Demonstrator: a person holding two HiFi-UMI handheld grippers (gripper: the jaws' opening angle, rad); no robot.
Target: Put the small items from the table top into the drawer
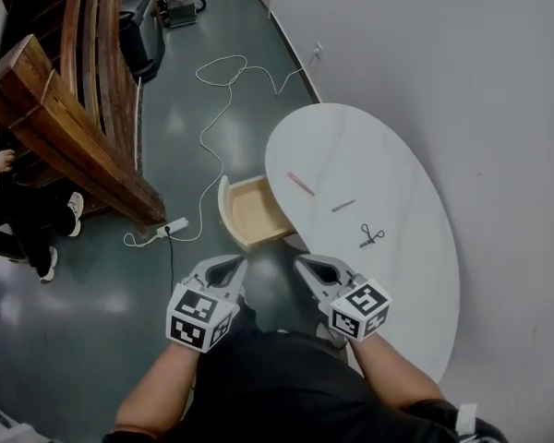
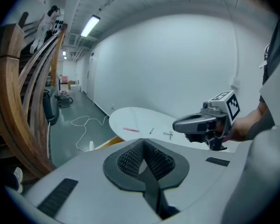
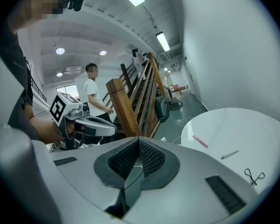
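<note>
1 pink pen (image 1: 301,184), past R gripper (image 1: 299,261)

A plain white wall (image 1: 462,81) runs down the right, with a rounded white desk (image 1: 415,275) set against it. The floor (image 1: 74,340) is dark grey-green and glossy, catching reflections. On the left rises a heavy, curved wooden staircase banister (image 1: 74,127). A white cable (image 1: 203,137) loops across the floor to a power strip (image 1: 173,227). Long ceiling strip lights (image 2: 91,25) line the corridor beyond.
</note>
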